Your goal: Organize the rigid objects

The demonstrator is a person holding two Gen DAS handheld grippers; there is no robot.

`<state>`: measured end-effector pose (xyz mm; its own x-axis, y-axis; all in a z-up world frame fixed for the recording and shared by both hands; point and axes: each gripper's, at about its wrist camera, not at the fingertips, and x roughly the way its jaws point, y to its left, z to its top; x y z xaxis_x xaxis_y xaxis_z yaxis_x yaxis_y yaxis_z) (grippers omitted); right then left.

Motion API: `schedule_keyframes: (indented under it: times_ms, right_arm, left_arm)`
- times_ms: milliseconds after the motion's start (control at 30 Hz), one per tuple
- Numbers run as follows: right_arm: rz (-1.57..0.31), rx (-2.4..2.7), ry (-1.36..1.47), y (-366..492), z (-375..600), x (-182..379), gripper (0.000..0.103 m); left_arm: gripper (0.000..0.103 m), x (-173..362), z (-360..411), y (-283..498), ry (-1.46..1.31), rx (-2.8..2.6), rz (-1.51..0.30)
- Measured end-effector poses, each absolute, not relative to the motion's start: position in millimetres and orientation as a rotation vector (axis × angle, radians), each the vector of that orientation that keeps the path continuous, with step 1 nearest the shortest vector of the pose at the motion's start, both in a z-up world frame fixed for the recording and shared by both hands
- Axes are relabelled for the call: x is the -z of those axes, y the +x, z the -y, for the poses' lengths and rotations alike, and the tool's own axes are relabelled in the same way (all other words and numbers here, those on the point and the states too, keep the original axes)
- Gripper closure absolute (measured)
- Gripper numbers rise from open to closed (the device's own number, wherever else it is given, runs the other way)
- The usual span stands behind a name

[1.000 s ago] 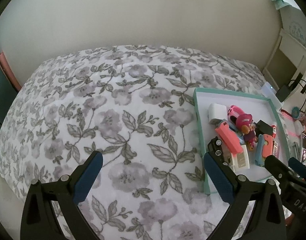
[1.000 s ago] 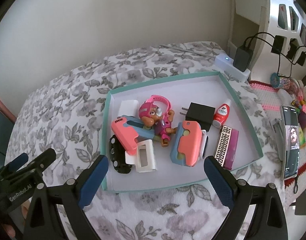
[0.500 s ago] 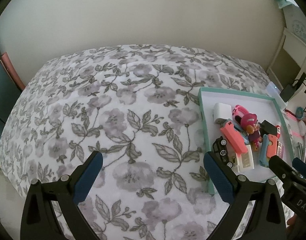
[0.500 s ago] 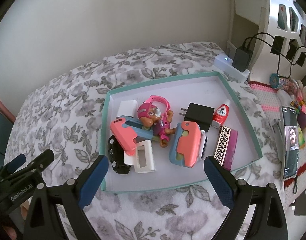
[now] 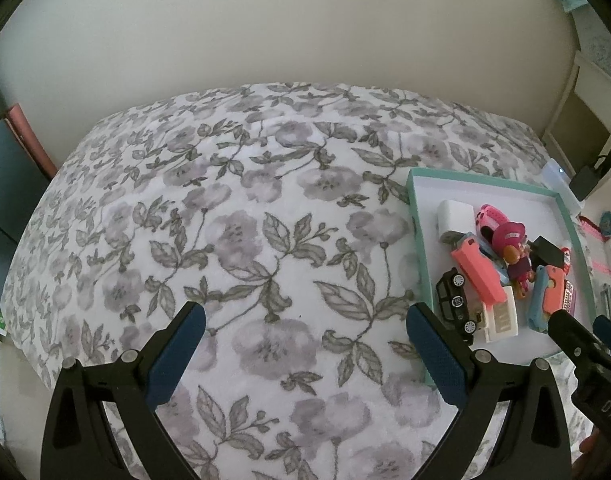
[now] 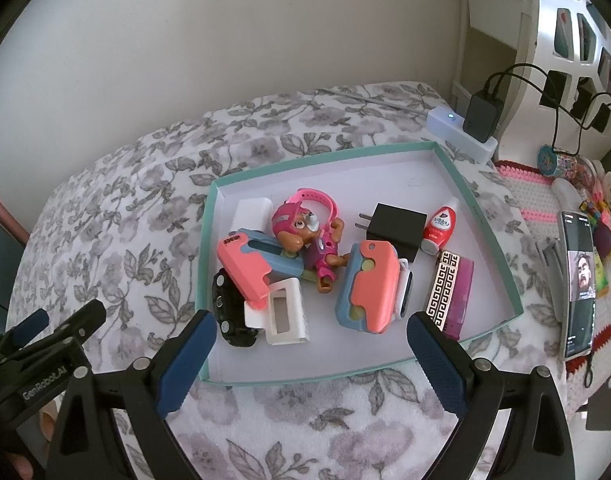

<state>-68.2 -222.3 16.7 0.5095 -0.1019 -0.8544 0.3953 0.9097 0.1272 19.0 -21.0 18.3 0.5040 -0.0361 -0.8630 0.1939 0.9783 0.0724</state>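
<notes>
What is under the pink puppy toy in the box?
The pink puppy toy lies partly on a pink and blue case inside the teal box. Whatever is beneath its body is covered.

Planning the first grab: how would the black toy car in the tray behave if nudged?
The black toy car probably rolls, since its wheels show. It looks rigid and light. A pink case leans over it, so that may shift too.

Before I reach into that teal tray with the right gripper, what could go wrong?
The toys are piled: the pink figure leans on the coral and blue case, which overlaps the black toy car, so lifting one may drag its neighbours. The teal tray sits on a soft floral blanket and could tip or slide if pressed. The open right gripper might bump the near rim.
</notes>
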Motion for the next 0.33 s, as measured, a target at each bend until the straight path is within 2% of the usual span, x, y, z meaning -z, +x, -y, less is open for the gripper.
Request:
schedule_keyframes:
  times_ms: [333]
  right_arm:
    - [-1.000, 0.304, 0.322, -68.2, 222.1, -15.6, 0.005]
  left_arm:
    - [0.003, -18.0, 18.9, 17.6, 0.160, 0.141, -1.026]
